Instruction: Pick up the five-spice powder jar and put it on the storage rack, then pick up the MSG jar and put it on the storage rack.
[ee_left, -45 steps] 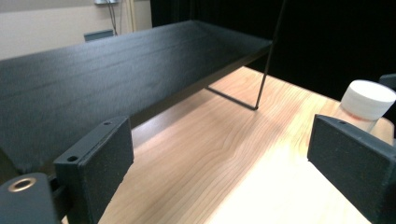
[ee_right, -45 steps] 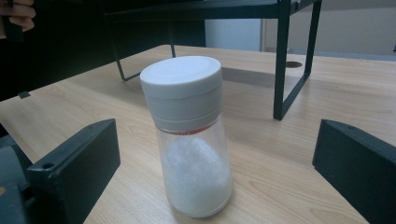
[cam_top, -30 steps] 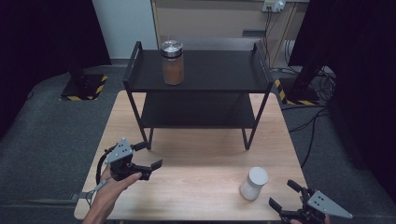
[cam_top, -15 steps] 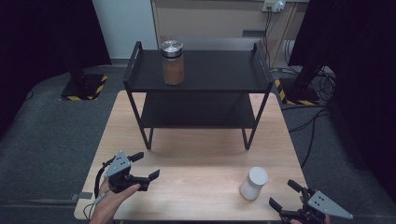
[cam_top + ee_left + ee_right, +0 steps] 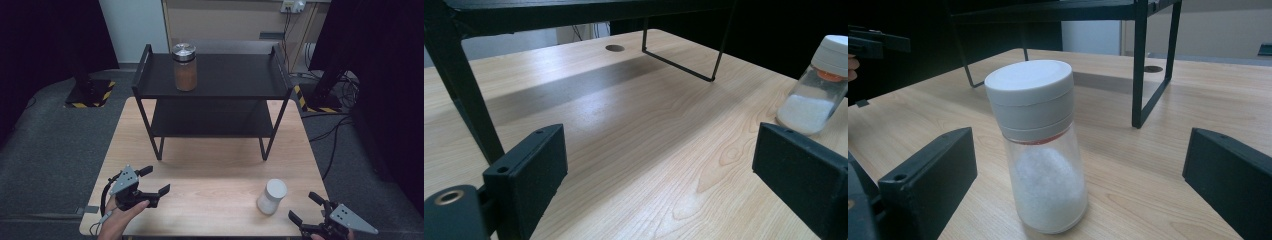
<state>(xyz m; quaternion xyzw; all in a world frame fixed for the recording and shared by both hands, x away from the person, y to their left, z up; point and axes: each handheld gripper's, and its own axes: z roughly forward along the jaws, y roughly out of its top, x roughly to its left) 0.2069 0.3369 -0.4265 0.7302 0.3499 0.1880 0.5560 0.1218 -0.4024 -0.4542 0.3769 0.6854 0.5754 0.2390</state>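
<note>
- Since a moment ago, we see the left tool (image 5: 152, 181) lower and nearer the tabletop (image 5: 215, 175) edge, jaws open, empty.
- We see the right tool (image 5: 306, 210) gaping just short of the white-capped shaker (image 5: 272, 196), which holds white grains.
- We see a jar (image 5: 184, 67) of brown powder on the shelf (image 5: 230, 75).

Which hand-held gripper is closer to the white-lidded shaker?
Right. The right hand-held gripper sits just beside the shaker, jaws open; the left hand-held gripper is across the table.

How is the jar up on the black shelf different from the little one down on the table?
The brown-filled jar has a shiny metal lid; the white-capped jar holds white powder under a plastic cap. The first stands on the rack's top shelf, the second on the table before the right gripper. Both stand upright, closed and untouched.
</note>
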